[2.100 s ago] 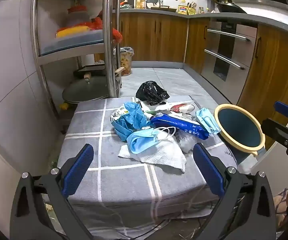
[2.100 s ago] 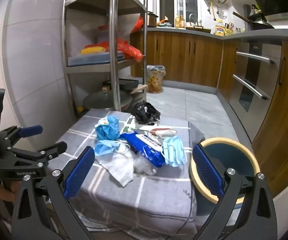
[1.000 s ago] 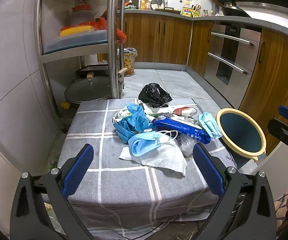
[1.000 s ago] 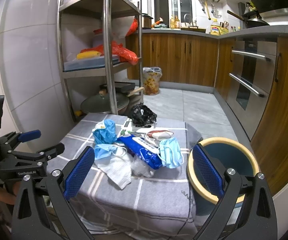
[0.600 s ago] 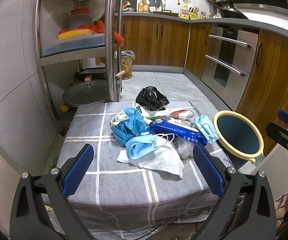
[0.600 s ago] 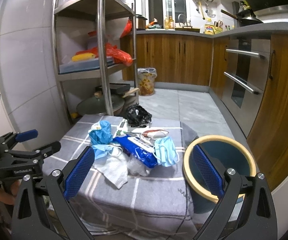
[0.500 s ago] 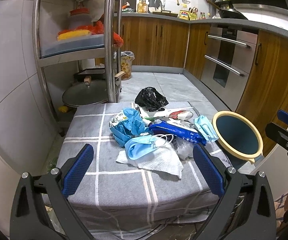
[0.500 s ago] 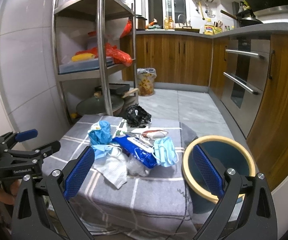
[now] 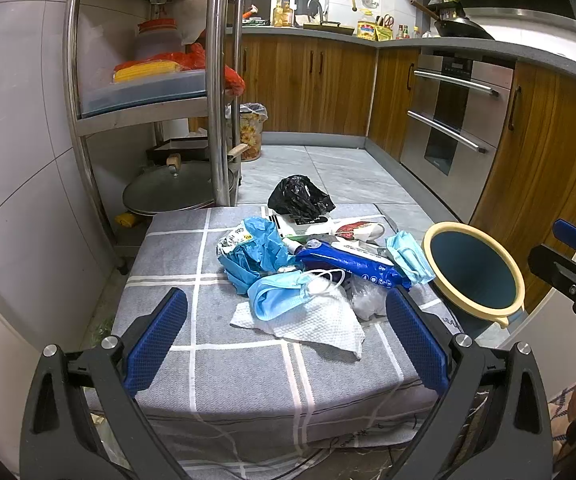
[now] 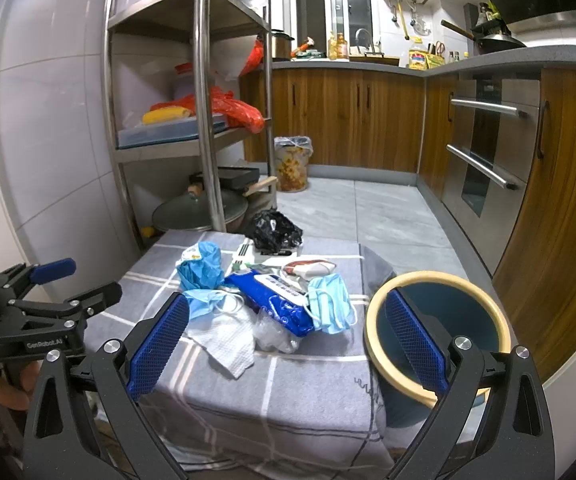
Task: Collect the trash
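Note:
A heap of trash lies on a low table under a grey checked cloth (image 9: 247,376): a white paper towel (image 9: 312,320), a blue face mask (image 9: 275,296), a second mask (image 9: 408,258), a blue wipes pack (image 9: 348,266), crumpled blue plastic (image 9: 253,254) and a black bag (image 9: 300,200). A blue bin with a yellow rim (image 9: 474,274) stands at the table's right edge. My left gripper (image 9: 285,336) is open, just short of the paper towel. My right gripper (image 10: 285,344) is open too, held above the cloth's near right part with the bin (image 10: 440,320) behind its right finger.
A steel shelf rack (image 9: 215,80) with pans stands at the back left, against a tiled wall. Wooden cabinets and an oven (image 9: 452,120) line the back and right. A small lined bin (image 9: 251,130) sits on the grey tile floor beyond the table.
Both views have shifted a little back and forth. The trash and the bin have not moved, and both grippers stay open.

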Demonstrator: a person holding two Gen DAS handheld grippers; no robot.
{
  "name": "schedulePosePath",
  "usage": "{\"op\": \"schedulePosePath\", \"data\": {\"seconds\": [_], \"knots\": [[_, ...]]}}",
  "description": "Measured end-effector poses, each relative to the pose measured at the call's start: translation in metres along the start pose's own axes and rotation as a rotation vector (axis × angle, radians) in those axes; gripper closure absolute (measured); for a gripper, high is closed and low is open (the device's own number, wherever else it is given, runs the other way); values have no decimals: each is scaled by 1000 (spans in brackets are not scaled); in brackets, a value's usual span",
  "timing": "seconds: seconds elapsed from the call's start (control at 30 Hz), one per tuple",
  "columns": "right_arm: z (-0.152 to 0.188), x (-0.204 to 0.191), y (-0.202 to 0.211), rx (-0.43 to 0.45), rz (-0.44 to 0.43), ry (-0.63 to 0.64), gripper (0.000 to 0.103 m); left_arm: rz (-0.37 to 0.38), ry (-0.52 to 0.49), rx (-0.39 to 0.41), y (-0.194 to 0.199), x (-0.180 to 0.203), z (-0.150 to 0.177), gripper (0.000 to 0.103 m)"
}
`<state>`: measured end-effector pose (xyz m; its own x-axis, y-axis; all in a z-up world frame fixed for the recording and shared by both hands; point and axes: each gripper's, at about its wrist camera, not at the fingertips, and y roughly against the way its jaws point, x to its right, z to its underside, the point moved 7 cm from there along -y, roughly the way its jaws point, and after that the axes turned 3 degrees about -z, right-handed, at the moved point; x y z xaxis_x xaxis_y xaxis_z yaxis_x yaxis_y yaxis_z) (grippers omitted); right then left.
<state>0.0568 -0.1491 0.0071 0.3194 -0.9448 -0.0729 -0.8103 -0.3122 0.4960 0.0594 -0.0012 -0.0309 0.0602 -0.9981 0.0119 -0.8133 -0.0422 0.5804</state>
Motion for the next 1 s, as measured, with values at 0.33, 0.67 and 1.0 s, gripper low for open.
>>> {"op": "schedulePosePath", "data": {"seconds": [0.33,0.67,1.0], "knots": [[0,0,-3,-12,2,-7,5,4,-3,-1,0,4,1,5],[0,0,-3,-13,0,-7,5,7,0,-1,0,3,2,5],[1,0,-4,-16,-1,-10,5,12,2,-12,-3,0,3,5]]}}
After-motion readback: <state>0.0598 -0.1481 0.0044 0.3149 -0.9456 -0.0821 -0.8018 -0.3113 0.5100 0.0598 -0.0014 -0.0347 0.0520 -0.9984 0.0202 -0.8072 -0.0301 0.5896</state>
